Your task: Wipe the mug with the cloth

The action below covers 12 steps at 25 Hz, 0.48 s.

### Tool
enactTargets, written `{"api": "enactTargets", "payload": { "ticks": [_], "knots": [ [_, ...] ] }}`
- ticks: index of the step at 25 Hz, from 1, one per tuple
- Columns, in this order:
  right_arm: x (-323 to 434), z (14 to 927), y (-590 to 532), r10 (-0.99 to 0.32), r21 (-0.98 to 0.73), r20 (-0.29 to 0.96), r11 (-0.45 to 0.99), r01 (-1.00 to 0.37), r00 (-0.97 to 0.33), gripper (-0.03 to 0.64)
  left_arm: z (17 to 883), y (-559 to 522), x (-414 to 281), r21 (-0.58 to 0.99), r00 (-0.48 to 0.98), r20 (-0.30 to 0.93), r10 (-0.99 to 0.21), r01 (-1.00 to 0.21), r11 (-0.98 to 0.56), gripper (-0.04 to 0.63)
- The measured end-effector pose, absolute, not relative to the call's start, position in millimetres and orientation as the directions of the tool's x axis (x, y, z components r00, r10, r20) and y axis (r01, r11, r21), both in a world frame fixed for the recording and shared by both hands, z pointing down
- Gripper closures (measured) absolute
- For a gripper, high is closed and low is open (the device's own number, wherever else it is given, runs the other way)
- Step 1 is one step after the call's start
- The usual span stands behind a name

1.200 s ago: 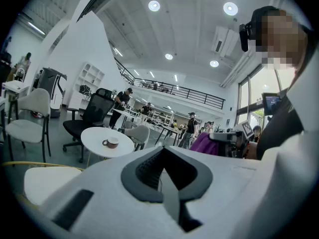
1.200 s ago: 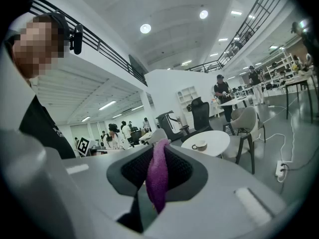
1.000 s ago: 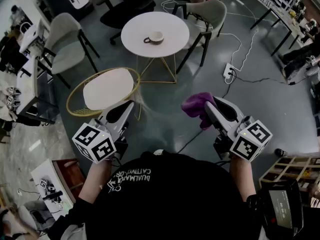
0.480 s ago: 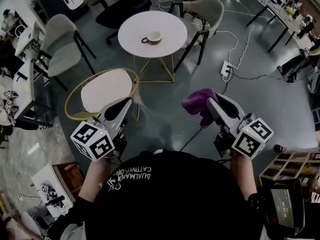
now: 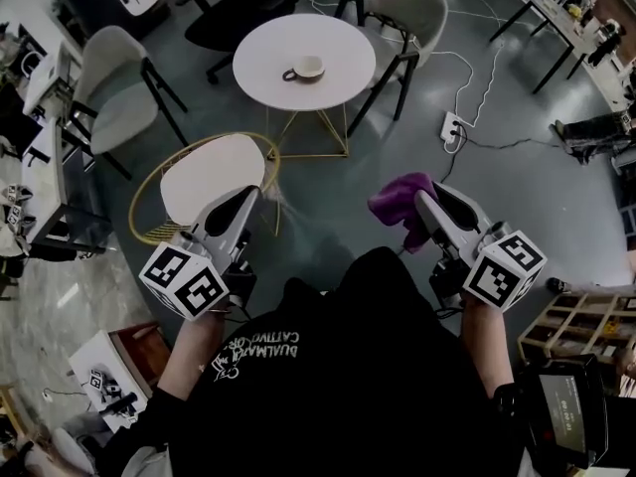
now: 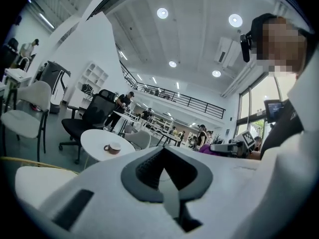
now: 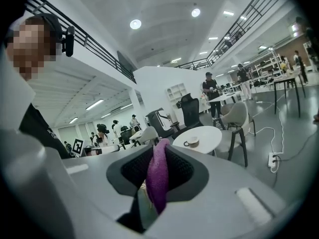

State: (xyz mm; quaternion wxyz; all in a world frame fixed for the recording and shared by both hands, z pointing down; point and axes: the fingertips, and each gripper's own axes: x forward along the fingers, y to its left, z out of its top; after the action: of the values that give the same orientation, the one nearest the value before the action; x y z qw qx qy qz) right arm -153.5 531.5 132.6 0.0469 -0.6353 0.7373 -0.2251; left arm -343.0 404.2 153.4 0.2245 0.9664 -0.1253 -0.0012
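Mug [image 5: 306, 69]: on the round white desk [image 5: 343, 38], well apart from me; likely rigid, smooth, breakable; best steadied by handle or rim. Cloth [image 5: 396, 202]: purple, soft, light, clenched in my right gripper [image 5: 427, 205]. My left gripper [image 5: 246, 199]: closed, empty.

Black top [image 5: 378, 386] w/ white print; left hand-held gripper [image 5: 250, 197] & right hand-held gripper [image 5: 425, 205] white, blk/wht marker cubes [image 5: 186, 281] [image 5: 505, 269].

Soft fuzzy purple cloth [image 5: 396, 203] at two o'clock, matt grey plastic on left gripper [image 5: 248, 196] and right gripper [image 5: 423, 201], smooth white table [image 5: 343, 53] at twelve, glossy mug [image 5: 307, 68], floor [image 5: 328, 222] shining, polished.
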Motion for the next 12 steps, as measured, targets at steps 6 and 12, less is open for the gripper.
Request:
{"api": "enactTargets", "payload": {
  "ticks": [6,12],
  "knots": [
    [-147.4,150.1,501.5,-0.942,-0.450,0.241,0.104,-0.887,-0.233,0.538,171.7,387.8,-327.7,0.426,0.961,0.120,-0.248,-0.275,-0.862,0.597],
    [-142.7,164.6,484.4,-0.927,-0.463,0.247,0.145,-0.875,-0.284,0.538,192.7,380.0,-315.7,0.441,0.955,0.169,-0.244,-0.294,-0.848,0.597]
  ]
}}
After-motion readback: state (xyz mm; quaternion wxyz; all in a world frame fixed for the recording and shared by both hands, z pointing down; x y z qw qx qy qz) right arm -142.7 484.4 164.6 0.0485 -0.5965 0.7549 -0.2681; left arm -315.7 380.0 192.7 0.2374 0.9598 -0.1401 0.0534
